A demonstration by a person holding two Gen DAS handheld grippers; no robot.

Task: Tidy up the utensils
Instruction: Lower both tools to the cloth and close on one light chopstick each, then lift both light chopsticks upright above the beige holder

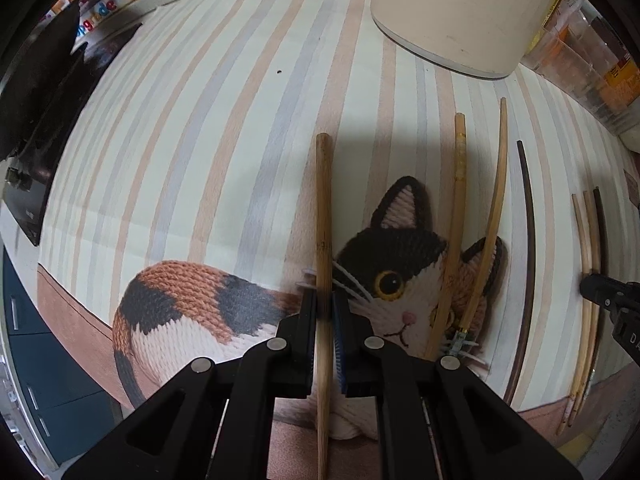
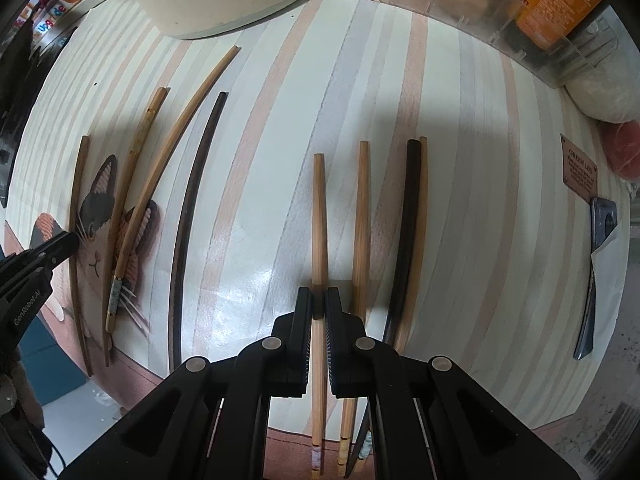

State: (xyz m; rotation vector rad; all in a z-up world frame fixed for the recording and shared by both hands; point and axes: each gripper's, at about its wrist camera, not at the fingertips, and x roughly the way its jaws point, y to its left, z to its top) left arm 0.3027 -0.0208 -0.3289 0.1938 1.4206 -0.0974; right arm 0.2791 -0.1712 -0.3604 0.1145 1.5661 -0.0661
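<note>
Pinching a light bamboo chopstick [image 1: 324, 240] between their black fingers, the left tongs [image 1: 325, 304] hold it lengthwise over the striped placemat [image 1: 200, 140], just left of the calico cat print [image 1: 392, 276]. The stick runs from beneath the camera up past the cat's ear, its far end over a pale stripe.

To the right of the cat's face lie three more loose sticks: a tan chopstick with a gold band [image 1: 456, 220], a longer plain tan one [image 1: 490, 216] crossing the cat's ear, and a dark brown chopstick [image 1: 528, 240] lying apart from them on the stripes.

The right tongs [image 2: 319, 304] are likewise pressed onto a pale banded chopstick [image 2: 319, 220], which passes straight between the fingers and carries a pinkish band near its close end. Just to its right rest a second tan chopstick [image 2: 362, 220], then a black chopstick [image 2: 408, 220] lying touching a thin tan one [image 2: 423, 200] along its right edge. Whether the held stick is lifted off the mat or resting on it cannot be told.

A cream round container [image 1: 460, 12] stands at the far edge of the placemat, with a clear plastic organizer [image 2: 500, 24] of packets beside it on the counter [image 2: 612, 360]. A small brown label [image 2: 579, 168] sits at the mat's right edge.
</note>
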